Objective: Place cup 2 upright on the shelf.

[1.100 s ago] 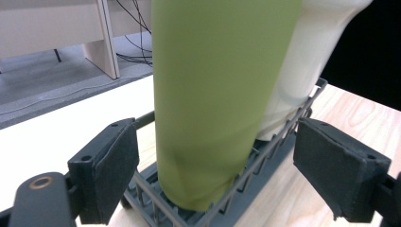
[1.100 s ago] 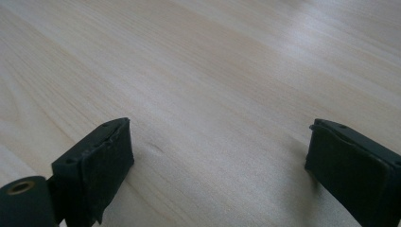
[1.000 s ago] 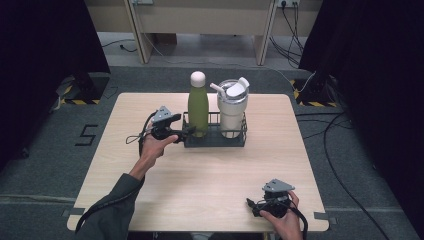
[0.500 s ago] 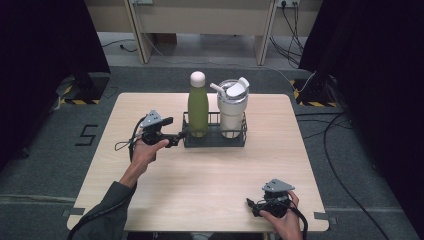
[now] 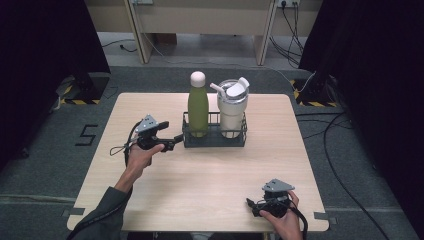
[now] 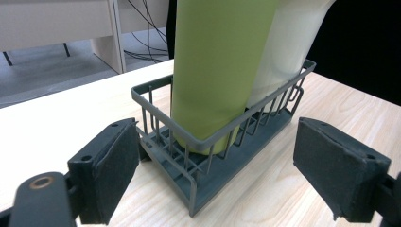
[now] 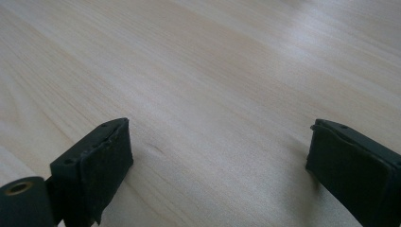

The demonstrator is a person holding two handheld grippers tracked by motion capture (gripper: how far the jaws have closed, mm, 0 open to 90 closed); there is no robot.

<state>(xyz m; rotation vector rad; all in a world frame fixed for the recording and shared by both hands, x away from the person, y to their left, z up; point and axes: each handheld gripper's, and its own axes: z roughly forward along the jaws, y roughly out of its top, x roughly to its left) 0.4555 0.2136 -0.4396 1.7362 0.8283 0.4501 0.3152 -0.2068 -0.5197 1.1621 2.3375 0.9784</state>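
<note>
Light wood tabletop (image 5: pixel 200 175), dark floor around. Grey wire rack (image 5: pixel 215 139) sits mid-table holding green bottle (image 5: pixel 198 107) and white tumbler (image 5: pixel 233 107), both upright. Left hand-held gripper (image 5: pixel 176 141) just beside rack's left end, jaws apart, nothing between them. Right hand-held gripper (image 5: pixel 252 205) near front edge, jaws apart, well away from rack.

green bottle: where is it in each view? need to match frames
High view: green bottle stands upright in the left end of the wire rack, centre of the table.
Left gripper view: it rises top centre, its base inside the rack's near end, between the open jaws.
Right gripper view: not in it; bare tabletop past the jaws.
Shared landmark: the white tumbler beside it, seen behind it.
</note>
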